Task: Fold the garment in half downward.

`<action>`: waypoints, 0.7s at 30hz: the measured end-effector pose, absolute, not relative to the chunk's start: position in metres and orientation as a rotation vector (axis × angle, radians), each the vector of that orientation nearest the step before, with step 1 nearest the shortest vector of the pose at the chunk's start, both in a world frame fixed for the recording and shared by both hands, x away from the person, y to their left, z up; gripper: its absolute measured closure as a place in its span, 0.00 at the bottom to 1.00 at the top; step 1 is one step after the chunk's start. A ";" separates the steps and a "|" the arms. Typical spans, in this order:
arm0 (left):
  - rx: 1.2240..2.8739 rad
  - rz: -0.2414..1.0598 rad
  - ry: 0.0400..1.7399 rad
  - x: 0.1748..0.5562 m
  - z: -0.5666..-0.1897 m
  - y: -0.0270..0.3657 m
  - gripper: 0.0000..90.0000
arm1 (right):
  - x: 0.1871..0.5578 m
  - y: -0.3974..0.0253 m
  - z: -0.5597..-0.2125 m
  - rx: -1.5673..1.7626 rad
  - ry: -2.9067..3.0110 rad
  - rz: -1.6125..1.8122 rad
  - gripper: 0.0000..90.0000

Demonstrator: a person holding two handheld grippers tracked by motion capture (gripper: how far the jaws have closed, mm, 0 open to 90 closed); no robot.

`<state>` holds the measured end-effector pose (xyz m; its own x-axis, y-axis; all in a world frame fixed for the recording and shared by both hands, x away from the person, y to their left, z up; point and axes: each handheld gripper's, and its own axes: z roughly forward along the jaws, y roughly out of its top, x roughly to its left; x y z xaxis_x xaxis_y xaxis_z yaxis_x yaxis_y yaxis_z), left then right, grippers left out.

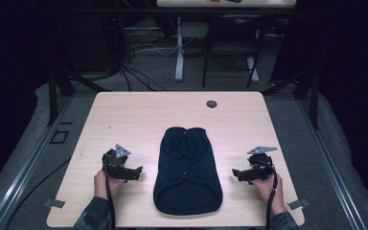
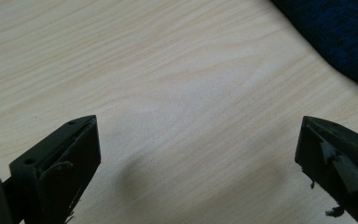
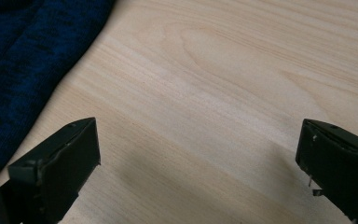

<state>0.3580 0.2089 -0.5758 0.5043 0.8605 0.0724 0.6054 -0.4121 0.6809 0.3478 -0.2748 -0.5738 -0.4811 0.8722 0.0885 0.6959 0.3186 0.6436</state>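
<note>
Garment work has not begun: a dark blue knitted sweater [image 1: 187,170] lies flat in the middle of the table [image 1: 134,115], its sleeves apparently folded in over the front, the hem end nearest the person and the narrower end pointing away.

Left gripper [image 1: 136,171] rests on the wood just beside the sweater's left edge, not touching it. Its jaws stand wide apart and hold nothing; in the left gripper view bare wood lies between them, with the knit [image 2: 335,37] off to the upper right.

Right gripper [image 1: 235,173] sits near the opposite edge, likewise clear of the cloth. Jaws wide open, empty; in the right gripper view the sweater [image 3: 23,70] lies to the left of the jaws.

Assessment: the step in hand appears to be the approach for a two-sided pinch, most likely towards a fold. Recommended practice:
- bring both grippers in level and matched, so the cloth lifts evenly;
- slide the lower jaw under the edge and take all layers, not the top one alone;
- close firmly before lifting, since loose knit may slip or stretch.

A small dark round mark [image 1: 212,104] at the far side is clear of the work.
</note>
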 end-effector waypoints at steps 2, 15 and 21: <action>2.154 0.567 1.193 0.358 -0.576 0.209 0.00 | 0.347 -0.275 -0.574 1.422 2.310 0.928 0.00; 2.144 0.544 1.172 0.358 -0.574 0.206 0.00 | 0.349 -0.272 -0.571 1.442 2.339 0.959 0.00; 2.107 0.501 1.169 0.360 -0.567 0.205 0.00 | 0.349 -0.264 -0.564 1.411 2.361 0.959 0.00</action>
